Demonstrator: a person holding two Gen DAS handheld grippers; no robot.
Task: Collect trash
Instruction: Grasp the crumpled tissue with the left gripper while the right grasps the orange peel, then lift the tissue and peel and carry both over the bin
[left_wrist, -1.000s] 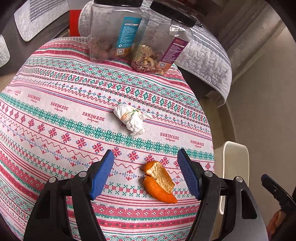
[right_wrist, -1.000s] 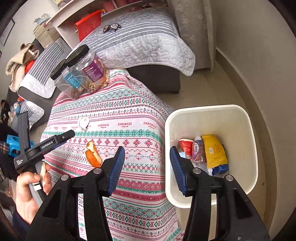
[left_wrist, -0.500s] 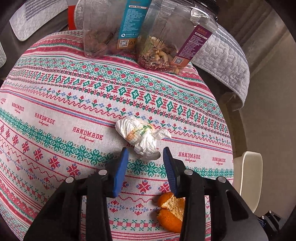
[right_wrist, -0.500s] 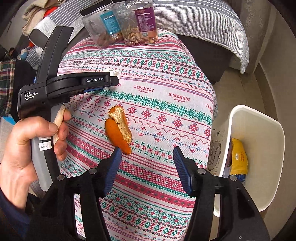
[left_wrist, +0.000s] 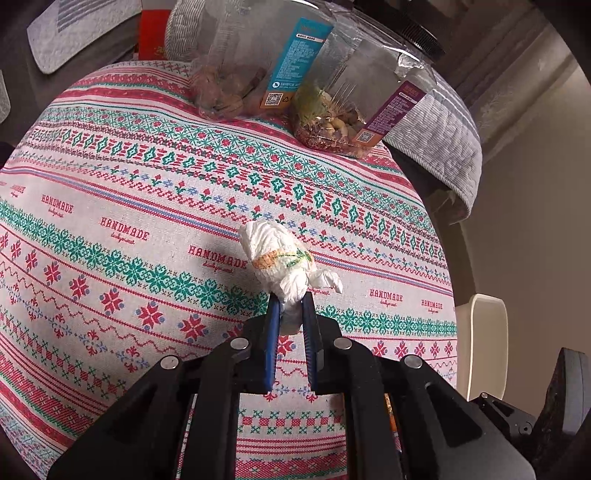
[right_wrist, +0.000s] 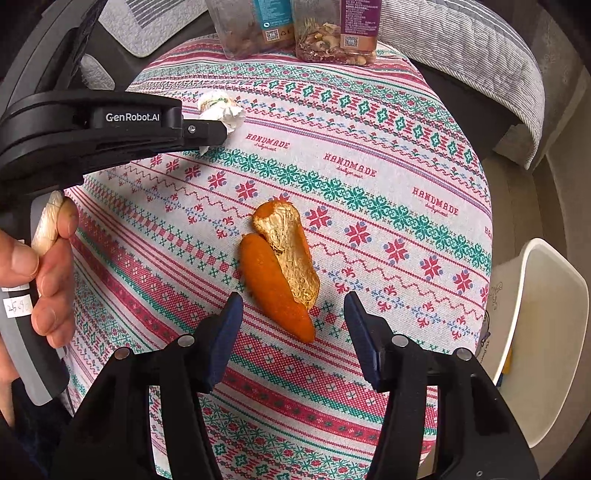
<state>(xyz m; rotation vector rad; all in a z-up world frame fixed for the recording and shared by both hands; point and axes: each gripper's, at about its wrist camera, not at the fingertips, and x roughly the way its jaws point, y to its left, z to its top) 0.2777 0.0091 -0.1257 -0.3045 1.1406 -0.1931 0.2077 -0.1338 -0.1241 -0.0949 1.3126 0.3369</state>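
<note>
A crumpled white tissue (left_wrist: 280, 258) with orange and green print lies on the patterned tablecloth (left_wrist: 129, 206). My left gripper (left_wrist: 290, 306) is shut on its near end. In the right wrist view the tissue (right_wrist: 221, 109) shows at the tip of the left gripper (right_wrist: 207, 134). Orange peel (right_wrist: 284, 266), two curled pieces, lies mid-table. My right gripper (right_wrist: 293, 314) is open, its fingers on either side of the peel's near end and just short of it. A white trash bin (right_wrist: 543, 332) stands to the right of the table.
Two clear plastic jars of nuts and snacks (left_wrist: 258, 66) (left_wrist: 369, 99) stand at the table's far edge. A grey striped quilt (left_wrist: 450, 136) lies on furniture behind them. The bin's rim (left_wrist: 484, 350) shows at the right table edge.
My left gripper moved forward past the peel and closed on the tissue. My right gripper swung from over the bin to the table and came down to the orange peel, still open.
</note>
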